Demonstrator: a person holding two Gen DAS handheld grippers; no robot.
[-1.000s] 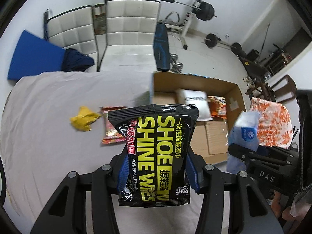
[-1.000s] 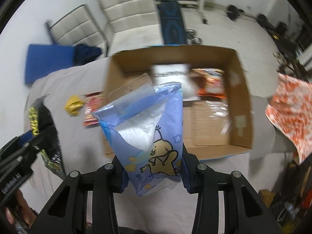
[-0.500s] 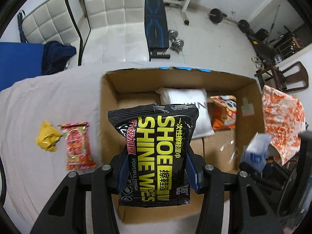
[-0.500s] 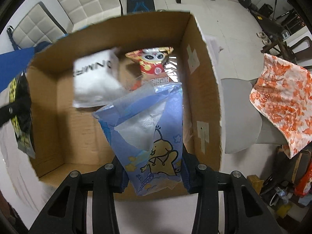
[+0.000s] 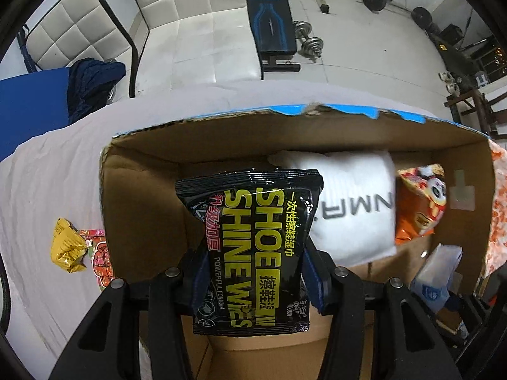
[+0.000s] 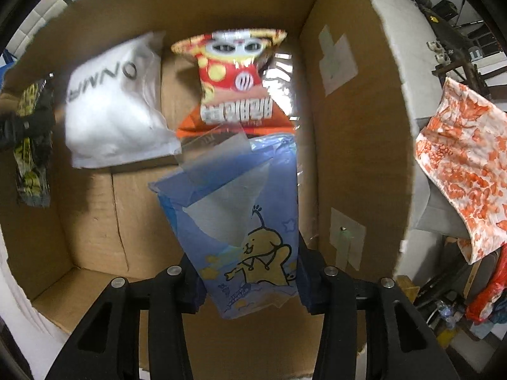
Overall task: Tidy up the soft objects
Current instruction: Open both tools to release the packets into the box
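Note:
My left gripper [image 5: 253, 272] points down into the open cardboard box [image 5: 142, 196], its jaws opening, with a black shoe-shine wipes pack [image 5: 253, 247] still pinched between the pads. My right gripper [image 6: 248, 281] hangs deep in the same box [image 6: 348, 158]; its jaws are opening too, around a blue cartoon tissue pack [image 6: 240, 221] that the pads still touch. On the box floor lie a white pack [image 5: 355, 209] [image 6: 111, 120] and an orange-red snack bag [image 5: 418, 205] [image 6: 234, 95]. Each held pack also shows in the other view: the blue one [image 5: 437, 272], the black one [image 6: 31, 145].
Left of the box, a crumpled yellow wrapper [image 5: 66, 247] and a red snack pack [image 5: 101, 259] lie on the grey cloth [image 5: 47, 174]. Beyond stand white padded chairs [image 5: 177, 15], a weight bench [image 5: 269, 15] and dumbbells [image 5: 309, 41]. An orange patterned cloth [image 6: 459, 158] hangs right of the box.
Both grippers came from over the cloth to over the box and sank into it with their packs. The black pack now sits a little tilted between the left fingers.

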